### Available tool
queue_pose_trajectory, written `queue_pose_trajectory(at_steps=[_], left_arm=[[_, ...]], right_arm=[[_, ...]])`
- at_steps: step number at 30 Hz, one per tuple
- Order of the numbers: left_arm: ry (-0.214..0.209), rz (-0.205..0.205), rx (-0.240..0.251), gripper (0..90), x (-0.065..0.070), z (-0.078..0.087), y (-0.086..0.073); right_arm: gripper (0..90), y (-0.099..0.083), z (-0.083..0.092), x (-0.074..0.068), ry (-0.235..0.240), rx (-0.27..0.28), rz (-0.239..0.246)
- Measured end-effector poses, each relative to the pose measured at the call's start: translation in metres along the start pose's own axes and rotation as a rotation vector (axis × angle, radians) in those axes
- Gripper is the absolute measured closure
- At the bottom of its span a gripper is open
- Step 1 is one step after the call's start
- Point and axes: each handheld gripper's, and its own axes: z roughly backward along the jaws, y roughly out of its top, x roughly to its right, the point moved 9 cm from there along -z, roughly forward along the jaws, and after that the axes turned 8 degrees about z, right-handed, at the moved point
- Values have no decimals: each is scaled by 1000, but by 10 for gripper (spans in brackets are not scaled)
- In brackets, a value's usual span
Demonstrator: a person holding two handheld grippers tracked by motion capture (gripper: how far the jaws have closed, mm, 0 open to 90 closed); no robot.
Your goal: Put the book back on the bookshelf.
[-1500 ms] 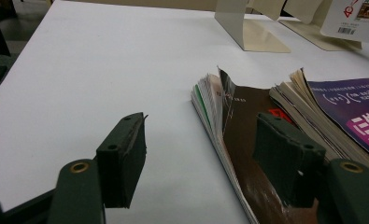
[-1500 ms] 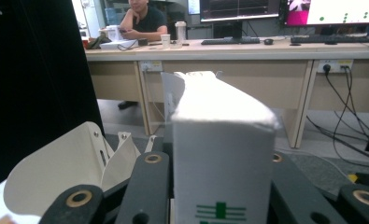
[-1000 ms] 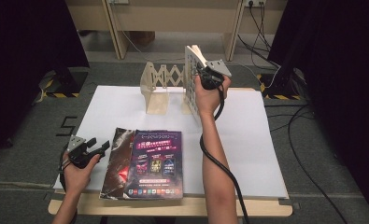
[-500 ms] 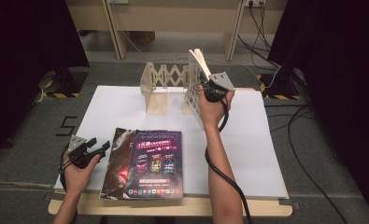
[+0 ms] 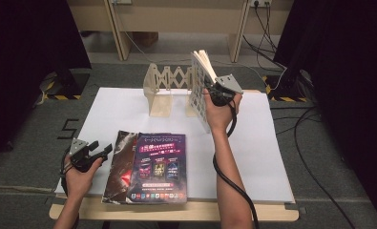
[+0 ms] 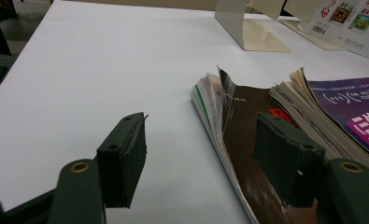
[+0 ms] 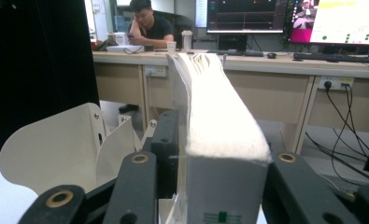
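A thick white-covered book (image 5: 199, 78) stands tilted on its edge by the right end of a cream folding bookstand (image 5: 160, 90). My right gripper (image 5: 210, 91) holds it from the near side. In the right gripper view the book (image 7: 219, 121) sits between the jaws, and both pads still touch its covers. The jaws have just been opening, and the pages fan out at the top. My left gripper (image 5: 101, 150) rests open at the front left. Its pads (image 6: 126, 149) stand apart beside the fanned edge of a dark magazine (image 6: 240, 121).
A purple-covered magazine (image 5: 160, 164) lies on the dark one (image 5: 121, 164) at the table's front. The white table (image 5: 267, 143) has bare room to the right and left. In the right gripper view the bookstand's cream end plate (image 7: 56, 144) is at the left; desks, monitors and a seated person lie beyond.
My right hand has shifted a little toward the near side and right with the book. The left hand has not moved.
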Motion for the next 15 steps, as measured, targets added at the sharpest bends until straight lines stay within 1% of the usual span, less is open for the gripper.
queue_pose_trajectory(at_steps=[2, 4, 10, 15], left_arm=[[-1, 1, 2, 341, 0, 0, 0], [-1, 0, 2, 341, 0, 0, 0], [-1, 4, 1, 341, 0, 0, 0], [-2, 9, 1, 341, -1, 0, 0]], right_arm=[[648, -1, 0, 0, 3, -4, 15], [643, -2, 1, 0, 3, -9, 12], [617, -2, 2, 3, 1, -13, 26], [592, 2, 4, 4, 15, -5, 1]])
